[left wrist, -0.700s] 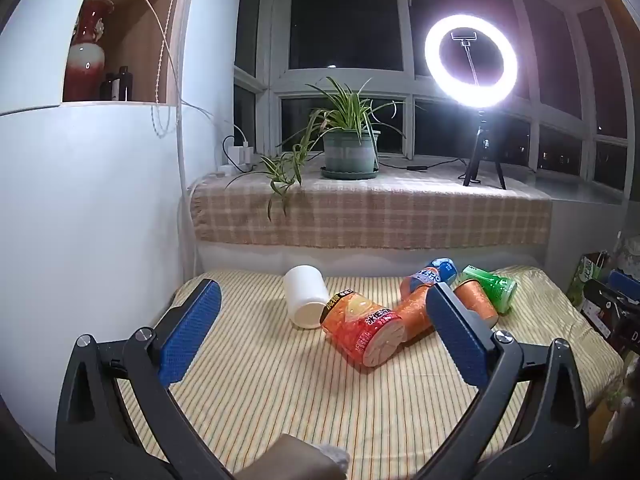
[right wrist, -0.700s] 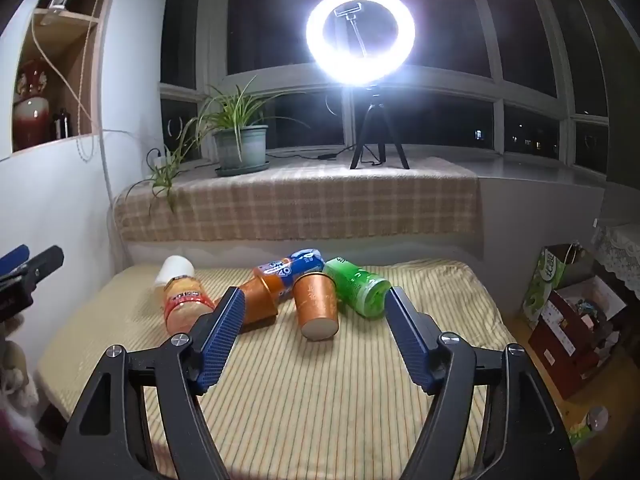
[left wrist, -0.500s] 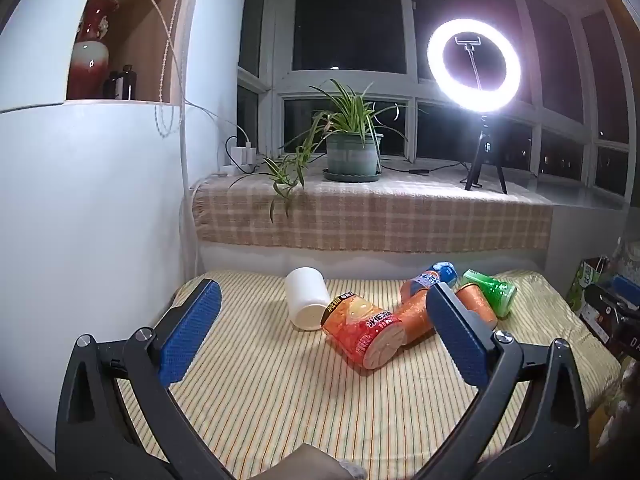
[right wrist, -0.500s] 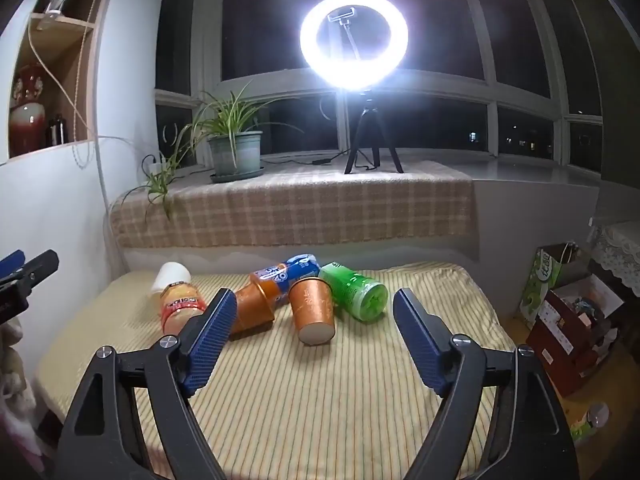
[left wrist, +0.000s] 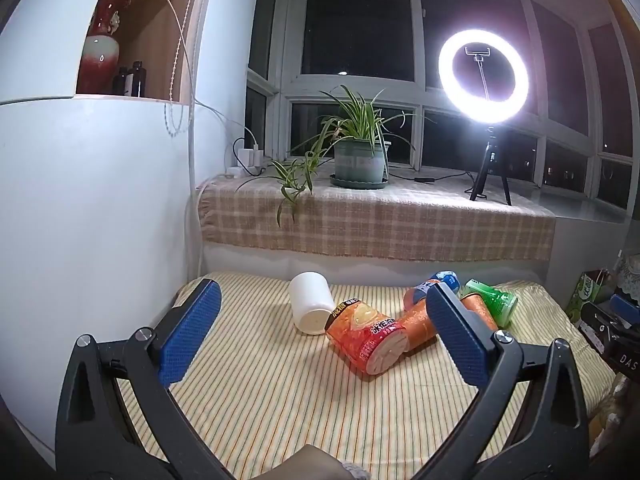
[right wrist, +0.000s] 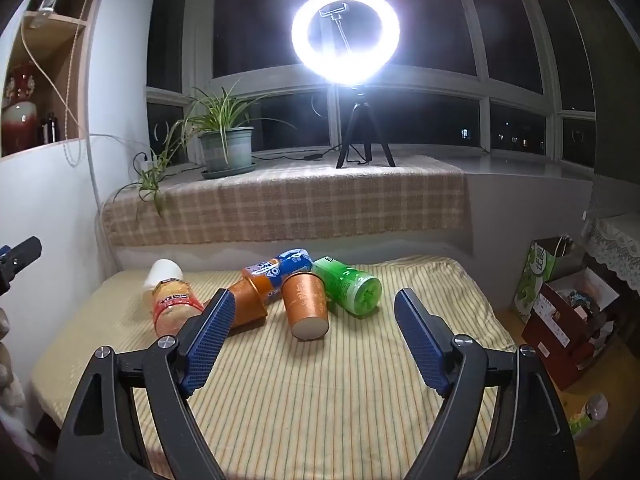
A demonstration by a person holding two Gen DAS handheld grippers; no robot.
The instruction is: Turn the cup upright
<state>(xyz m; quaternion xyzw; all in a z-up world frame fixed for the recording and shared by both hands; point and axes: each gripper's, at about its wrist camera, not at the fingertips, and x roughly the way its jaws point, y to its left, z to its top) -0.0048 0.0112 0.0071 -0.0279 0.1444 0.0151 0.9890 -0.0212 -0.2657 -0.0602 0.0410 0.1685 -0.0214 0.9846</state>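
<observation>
Several cups lie on their sides on a striped cloth [left wrist: 280, 400]. In the left wrist view I see a white cup [left wrist: 310, 307], a red-orange printed cup [left wrist: 366, 334], an orange cup [left wrist: 418, 322], a blue cup [left wrist: 442, 281] and a green cup [left wrist: 492, 302]. In the right wrist view a copper-orange cup [right wrist: 306, 306] lies nearest, with the green cup [right wrist: 350, 290], the blue cup [right wrist: 280, 270] and the white cup [right wrist: 164, 272] around it. My left gripper [left wrist: 324, 328] is open and empty, short of the cups. My right gripper [right wrist: 314, 328] is open and empty, just in front of the copper-orange cup.
A checked-cloth window ledge [left wrist: 380, 220] behind the cups holds a potted plant [left wrist: 360, 160] and a ring light on a tripod [right wrist: 346, 36]. A white wall [left wrist: 100, 200] stands on the left. Boxes and bags [right wrist: 560, 300] sit on the floor at right.
Both grippers have drawn back and lowered a little, so the cups sit slightly farther away in view. The cups have not moved. Both grippers stay open.
</observation>
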